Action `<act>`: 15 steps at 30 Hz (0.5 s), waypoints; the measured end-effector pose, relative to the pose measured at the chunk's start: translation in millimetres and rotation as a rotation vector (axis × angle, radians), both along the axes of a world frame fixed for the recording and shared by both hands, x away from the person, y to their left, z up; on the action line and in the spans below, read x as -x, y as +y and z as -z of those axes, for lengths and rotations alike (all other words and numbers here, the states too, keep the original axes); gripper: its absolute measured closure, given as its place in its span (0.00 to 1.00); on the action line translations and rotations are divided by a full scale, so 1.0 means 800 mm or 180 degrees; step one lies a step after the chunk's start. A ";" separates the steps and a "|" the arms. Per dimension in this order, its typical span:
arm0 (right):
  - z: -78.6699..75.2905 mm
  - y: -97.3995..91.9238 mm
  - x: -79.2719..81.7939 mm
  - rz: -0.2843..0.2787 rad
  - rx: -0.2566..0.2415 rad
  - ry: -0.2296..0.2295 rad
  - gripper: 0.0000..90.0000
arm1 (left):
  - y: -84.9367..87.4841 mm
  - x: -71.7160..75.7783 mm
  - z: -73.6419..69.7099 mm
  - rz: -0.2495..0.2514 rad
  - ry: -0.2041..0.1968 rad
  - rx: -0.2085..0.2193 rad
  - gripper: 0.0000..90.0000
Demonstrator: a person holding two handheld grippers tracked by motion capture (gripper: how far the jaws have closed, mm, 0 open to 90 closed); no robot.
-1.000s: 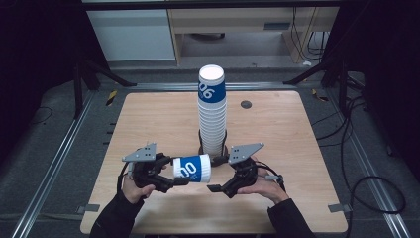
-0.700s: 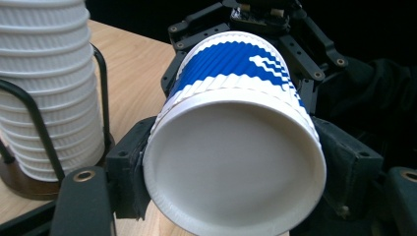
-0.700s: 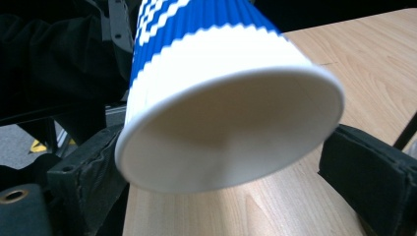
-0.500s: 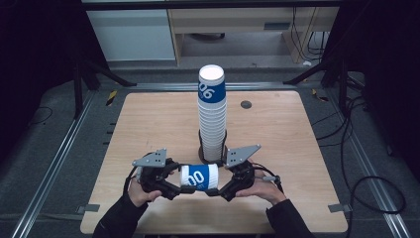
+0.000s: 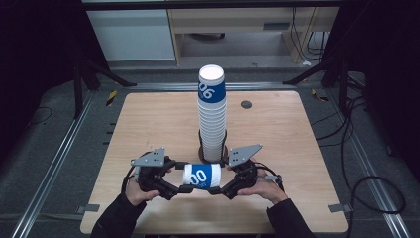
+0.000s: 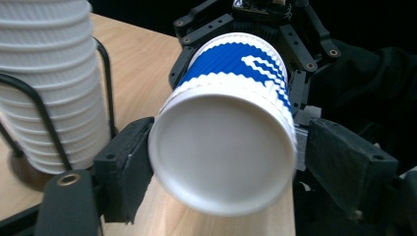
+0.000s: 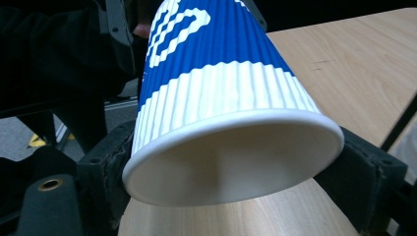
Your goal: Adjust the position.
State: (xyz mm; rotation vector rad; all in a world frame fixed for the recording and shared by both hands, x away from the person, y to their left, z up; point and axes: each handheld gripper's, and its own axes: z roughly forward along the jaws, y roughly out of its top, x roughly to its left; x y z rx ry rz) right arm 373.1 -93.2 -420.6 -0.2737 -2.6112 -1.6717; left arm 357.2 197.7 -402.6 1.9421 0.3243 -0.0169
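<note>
Tabletop cup [image 5: 201, 176] now right-gripped [image 5: 218, 191]

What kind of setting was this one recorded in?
Probably a lab or data-collection rig, not a home: a bare wooden table on metal rails, dark surroundings with loose cables, and a tall cup stack in a holder.

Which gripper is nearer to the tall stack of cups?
Right. The right gripper sits just right of the stack's base; the left gripper lies farther out to the left, at the lying cup's other end.

Paper cup [image 6: 231, 123] between the left gripper [image 6: 223, 172] fingers [image 6: 123, 167]

Its closed base faces near; the fingers have just been opening. Stacked cups [image 6: 49, 83] stand left on the surface [image 6: 142, 64].
</note>
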 end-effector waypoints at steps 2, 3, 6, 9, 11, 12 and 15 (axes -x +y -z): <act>-0.002 -0.003 0.000 0.0022 0.0065 -0.0043 0.18 | 0.005 -0.001 -0.002 -0.0010 -0.0011 -0.0041 0.20; -0.002 -0.004 0.000 0.0035 0.0098 -0.0053 0.18 | 0.007 -0.002 -0.003 -0.0014 -0.0006 -0.0080 0.20; -0.002 -0.006 -0.001 0.0082 0.0242 -0.0104 0.18 | 0.007 -0.003 0.000 -0.0038 -0.0011 -0.0275 0.18; 0.001 -0.003 -0.001 0.0094 0.0407 -0.0135 0.18 | 0.000 -0.005 0.006 -0.0044 -0.0012 -0.0510 0.16; 0.004 0.000 -0.001 0.0075 0.0502 -0.0143 0.18 | -0.005 -0.004 0.011 -0.0030 -0.0045 -0.0667 0.15; 0.005 0.003 0.000 0.0062 0.0552 -0.0148 0.18 | -0.008 -0.004 0.014 -0.0017 -0.0056 -0.0740 0.15; 0.010 0.010 0.001 0.0017 0.0705 -0.0187 0.18 | -0.017 -0.002 0.020 0.0079 -0.0041 -0.0884 0.15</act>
